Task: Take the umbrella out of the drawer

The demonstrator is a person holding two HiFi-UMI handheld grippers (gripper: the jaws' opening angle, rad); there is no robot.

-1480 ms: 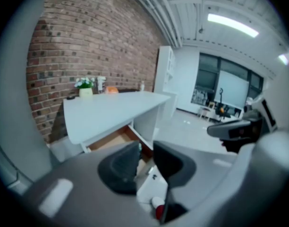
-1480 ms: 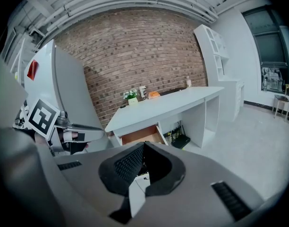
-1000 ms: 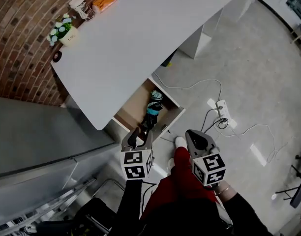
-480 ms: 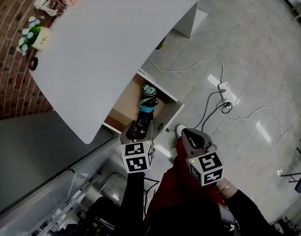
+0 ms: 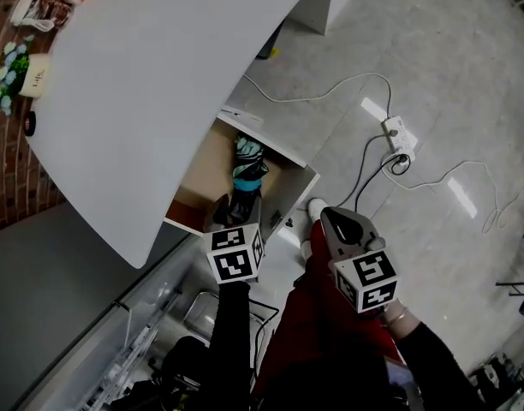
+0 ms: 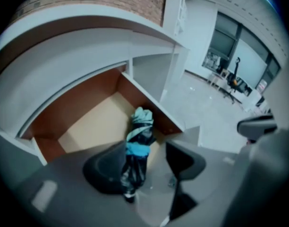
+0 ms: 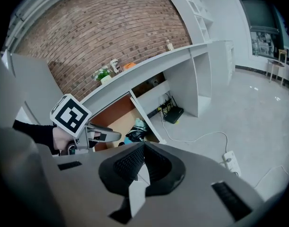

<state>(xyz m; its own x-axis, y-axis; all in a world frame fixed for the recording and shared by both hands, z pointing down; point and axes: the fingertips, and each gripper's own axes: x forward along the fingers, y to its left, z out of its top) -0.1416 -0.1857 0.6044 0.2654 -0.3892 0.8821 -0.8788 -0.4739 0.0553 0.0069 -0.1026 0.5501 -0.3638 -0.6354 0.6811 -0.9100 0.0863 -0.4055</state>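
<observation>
Over the drawer, left hand-held gripper opening around umbrella; right hand-held gripper clenched.

Nothing legible right now: dark print on the white pot on the bench is too small, and the left hand-held gripper cube shows only square markers.
</observation>
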